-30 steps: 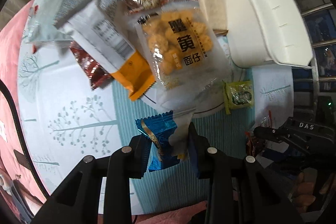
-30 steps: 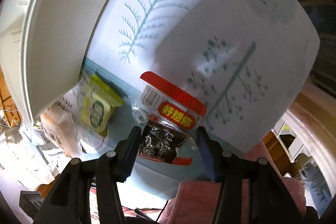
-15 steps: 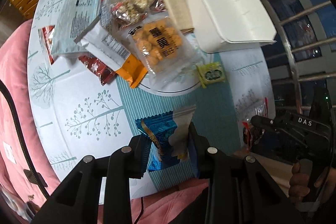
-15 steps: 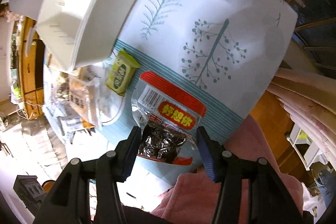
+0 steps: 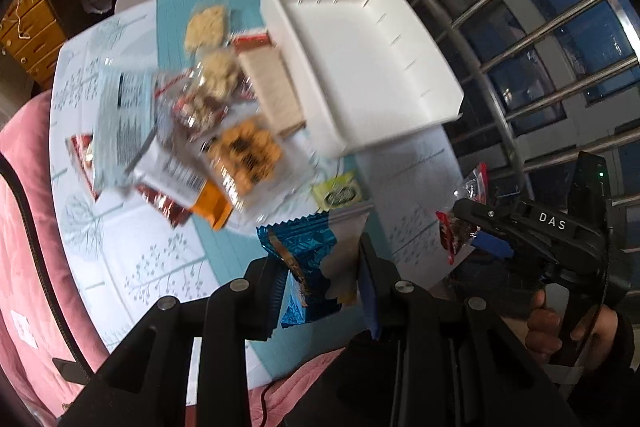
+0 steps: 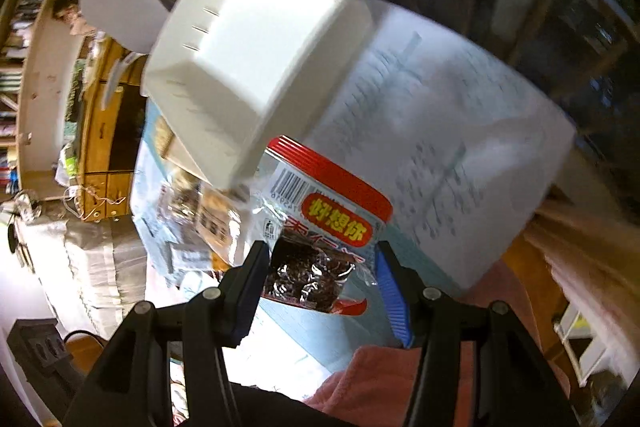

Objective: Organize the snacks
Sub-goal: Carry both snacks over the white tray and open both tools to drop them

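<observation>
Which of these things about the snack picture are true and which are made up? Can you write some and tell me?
1. The left gripper holds a blue snack packet between its fingers. True.
2. The white bin is full of snacks. False: it shows nothing inside.
3. The right gripper holds a clear packet with a red top. True.
4. The small green packet is inside the white bin. False: it lies on the tablecloth beside the bin.
5. The pile of snacks sits to the left of the bin in the left wrist view. True.
</observation>
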`<state>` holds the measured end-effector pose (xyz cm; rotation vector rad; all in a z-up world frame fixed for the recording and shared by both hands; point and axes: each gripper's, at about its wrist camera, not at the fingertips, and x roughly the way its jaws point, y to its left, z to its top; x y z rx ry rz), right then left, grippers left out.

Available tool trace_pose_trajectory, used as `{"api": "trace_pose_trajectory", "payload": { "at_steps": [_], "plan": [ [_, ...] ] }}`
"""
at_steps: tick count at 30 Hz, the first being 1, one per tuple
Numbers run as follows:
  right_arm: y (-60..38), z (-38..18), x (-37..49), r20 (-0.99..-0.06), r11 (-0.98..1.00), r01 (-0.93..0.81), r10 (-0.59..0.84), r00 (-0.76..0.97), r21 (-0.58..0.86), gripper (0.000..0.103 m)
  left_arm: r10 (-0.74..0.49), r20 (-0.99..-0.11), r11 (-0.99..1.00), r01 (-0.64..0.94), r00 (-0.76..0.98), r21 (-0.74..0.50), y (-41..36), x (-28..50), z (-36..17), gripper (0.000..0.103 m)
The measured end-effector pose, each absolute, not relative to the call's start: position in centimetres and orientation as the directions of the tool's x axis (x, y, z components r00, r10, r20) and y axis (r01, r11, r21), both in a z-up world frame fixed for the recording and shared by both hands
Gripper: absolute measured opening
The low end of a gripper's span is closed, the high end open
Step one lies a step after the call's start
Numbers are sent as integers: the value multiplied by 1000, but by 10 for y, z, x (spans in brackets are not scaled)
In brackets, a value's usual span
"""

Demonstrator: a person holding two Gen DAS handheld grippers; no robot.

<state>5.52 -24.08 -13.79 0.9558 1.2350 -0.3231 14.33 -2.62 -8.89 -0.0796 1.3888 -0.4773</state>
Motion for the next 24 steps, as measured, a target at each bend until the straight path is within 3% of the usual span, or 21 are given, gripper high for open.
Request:
{"api": "trace_pose_trajectory", "payload": {
  "at_steps": [10,24],
  "plan": [
    [-293,-105,115,-879,706,541,264,398,457,54,-393,-905,908,226,161,-354,-82,185,-75,31],
    [-334,-104,178,-889,857,329,269,371,396,54,-423,-874,906,129,239,-403,-145,227,-94,31]
  ]
}}
